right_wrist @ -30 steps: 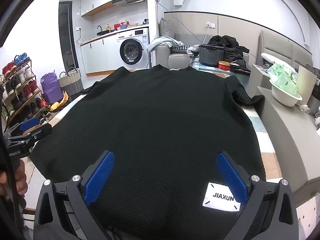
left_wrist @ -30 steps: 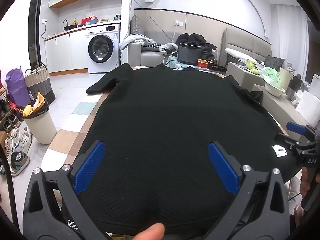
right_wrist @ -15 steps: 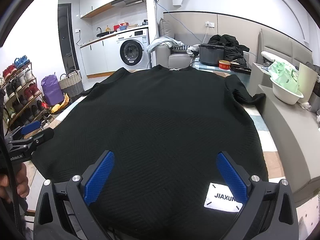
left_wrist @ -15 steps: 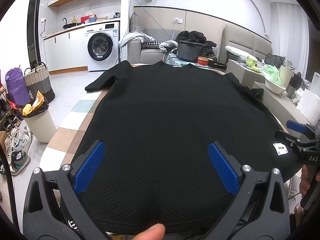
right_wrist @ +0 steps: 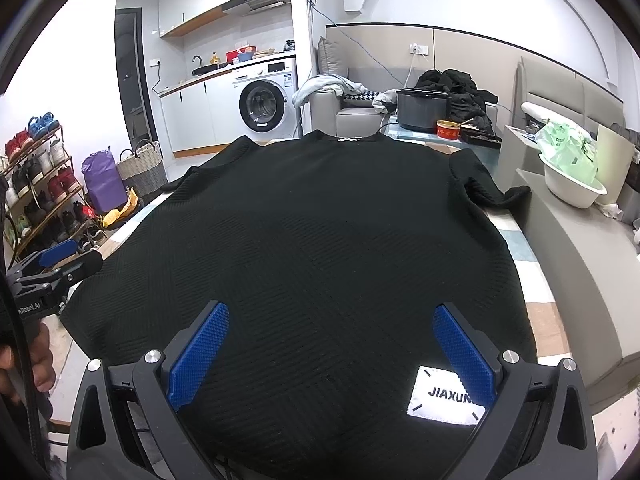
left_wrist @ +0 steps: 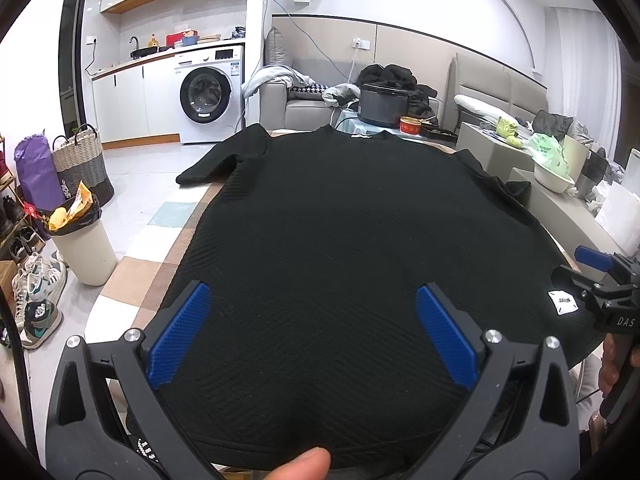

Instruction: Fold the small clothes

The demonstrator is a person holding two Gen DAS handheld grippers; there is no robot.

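The fingers (left_wrist: 188,332) of both hands are spread wide and hold nothing, side by side at the near bottom edge of the black sweater (left_wrist: 360,232), which lies flat on the desk (left_wrist: 160,280) with its neck pointing straight away.

One black sweater (left_wrist: 352,240) lies ahead of the fingers. One white label (right_wrist: 446,396) sits at the right gripper's (right_wrist: 332,354) right finger. Two grippers, each with two blue pads; left gripper (left_wrist: 312,334). One washing machine (left_wrist: 208,94), one cooker pot (left_wrist: 383,104), one waste bin (left_wrist: 82,248) beyond.
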